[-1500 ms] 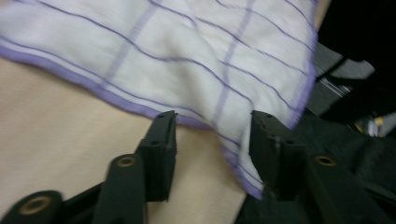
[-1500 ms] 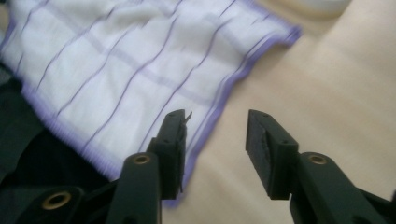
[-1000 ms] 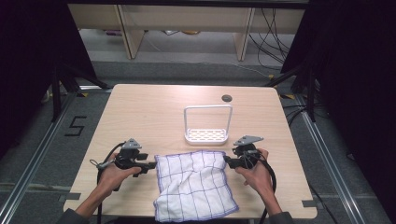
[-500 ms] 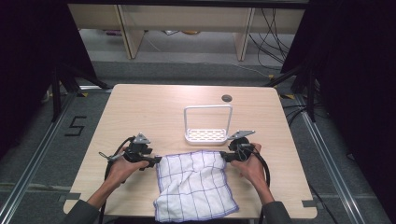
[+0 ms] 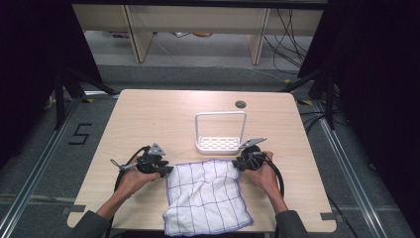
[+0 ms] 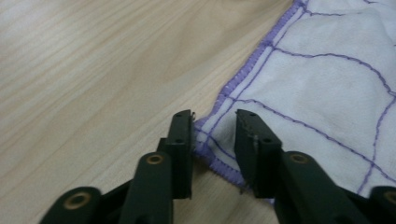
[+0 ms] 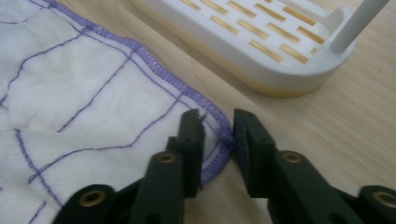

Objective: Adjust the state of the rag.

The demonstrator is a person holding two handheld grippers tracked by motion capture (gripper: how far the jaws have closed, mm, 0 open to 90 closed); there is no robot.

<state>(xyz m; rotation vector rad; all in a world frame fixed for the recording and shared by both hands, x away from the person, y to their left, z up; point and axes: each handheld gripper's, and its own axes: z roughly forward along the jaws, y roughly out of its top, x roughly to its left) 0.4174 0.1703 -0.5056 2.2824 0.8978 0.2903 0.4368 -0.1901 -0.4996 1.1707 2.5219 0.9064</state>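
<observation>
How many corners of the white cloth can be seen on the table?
4. Two far corners of the cloth: one at the left claw, one at the right claw. Two near corners lie at the table's front edge.

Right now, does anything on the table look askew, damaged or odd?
Only the checked cloth: it lies rumpled and skewed, its near edge at the table front. The white rack stands upright; nothing looks damaged.

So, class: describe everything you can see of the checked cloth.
The cloth is white, soft-looking fabric with a thin purple grid and purple stitched hem. It lies rumpled on the table's near edge, before the white rack. The left gripper and right gripper each straddle a far corner, jaws just closing.
</observation>
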